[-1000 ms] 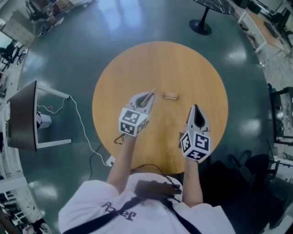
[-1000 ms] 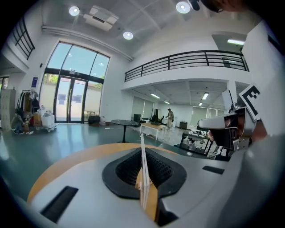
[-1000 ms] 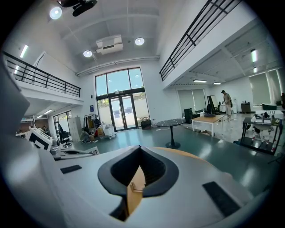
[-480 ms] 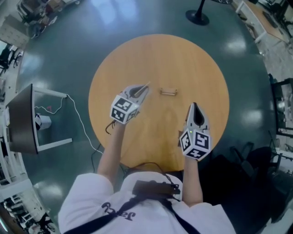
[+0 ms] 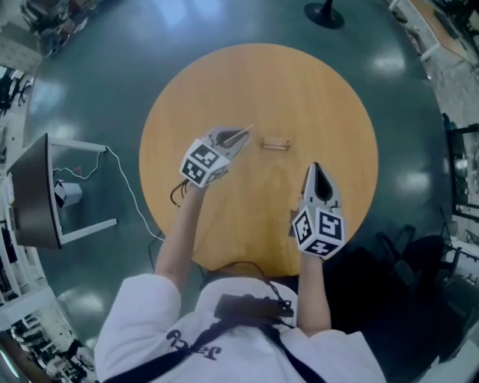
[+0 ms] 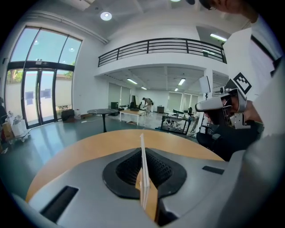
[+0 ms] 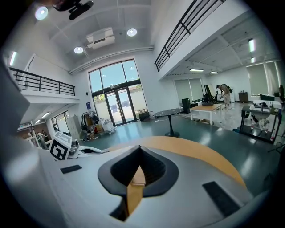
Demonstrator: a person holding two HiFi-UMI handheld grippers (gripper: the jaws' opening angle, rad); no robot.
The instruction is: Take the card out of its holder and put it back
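A small wooden card holder (image 5: 275, 143) stands slot-up and without a card near the middle of the round wooden table (image 5: 299, 82). My left gripper (image 5: 241, 134) hovers just left of it, pointing right, shut on a thin white card (image 6: 143, 164) that stands edge-on between its pads; the card's tip (image 5: 248, 129) pokes past the jaws. My right gripper (image 5: 316, 173) hangs over the table's near right part, below and right of the holder, with its jaws together and nothing in them (image 7: 139, 153). It also shows in the left gripper view as the right gripper (image 6: 220, 103).
A dark monitor on a white stand (image 5: 37, 191) sits on the floor to the left, with a white cable (image 5: 133, 202) trailing toward the table. A black pedestal base (image 5: 323, 13) stands beyond the table. The person's body fills the bottom edge.
My left gripper has swung round to point more to the right, its marker cube moving up and left, with the card still in it. The right gripper has hardly moved.
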